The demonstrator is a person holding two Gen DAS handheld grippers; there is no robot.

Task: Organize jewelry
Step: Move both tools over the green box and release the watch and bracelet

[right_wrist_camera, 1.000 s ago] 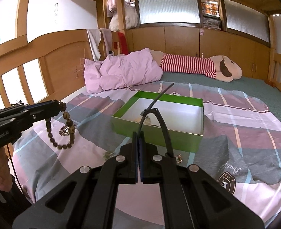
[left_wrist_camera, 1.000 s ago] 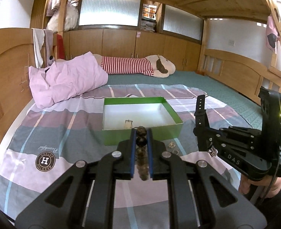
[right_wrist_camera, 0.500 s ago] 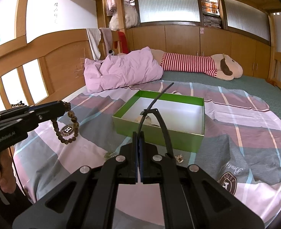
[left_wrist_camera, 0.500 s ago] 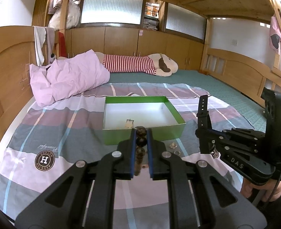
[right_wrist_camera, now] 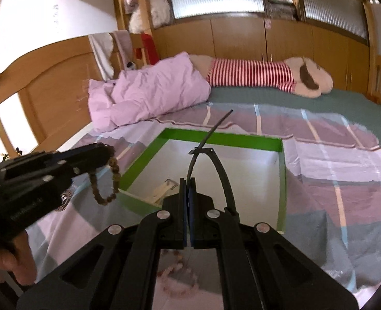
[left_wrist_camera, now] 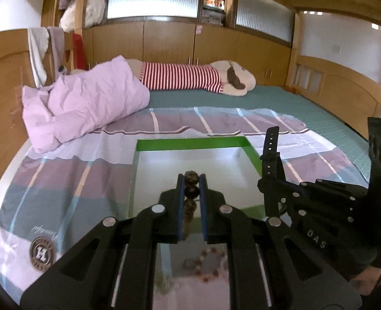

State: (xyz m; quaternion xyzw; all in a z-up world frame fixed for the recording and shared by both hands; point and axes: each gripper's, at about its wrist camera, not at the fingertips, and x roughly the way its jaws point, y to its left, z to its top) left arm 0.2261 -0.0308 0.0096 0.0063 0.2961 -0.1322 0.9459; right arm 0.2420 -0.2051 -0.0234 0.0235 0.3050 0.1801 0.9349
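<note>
Box (left_wrist_camera: pixel 193 143): green walls, white floor. Beads (right_wrist_camera: pixel 105 199): brown. Strap (left_wrist_camera: pixel 270 149): black. Sheet (left_wrist_camera: pixel 61 180): plaid in purple, grey and lilac with pale blue and white lines, plus a round "H" badge. Quilt (left_wrist_camera: pixel 87 103): plain pink. Plush toy (left_wrist_camera: pixel 190 77): red-and-white stripes, cream head, brown ear. Mattress (left_wrist_camera: pixel 306 108): teal.

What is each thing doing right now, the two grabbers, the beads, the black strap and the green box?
Left gripper: shut on the brown bead bracelet.
Brown bead bracelet: pinched at the top, hanging in a loop beside the box.
Right gripper: shut on the black watch strap.
Black watch strap: held up, arching above the box.
Green box: open, no lid, one small item inside.
Pink bead bracelet: lying on the bedspread, outside the box.
</note>
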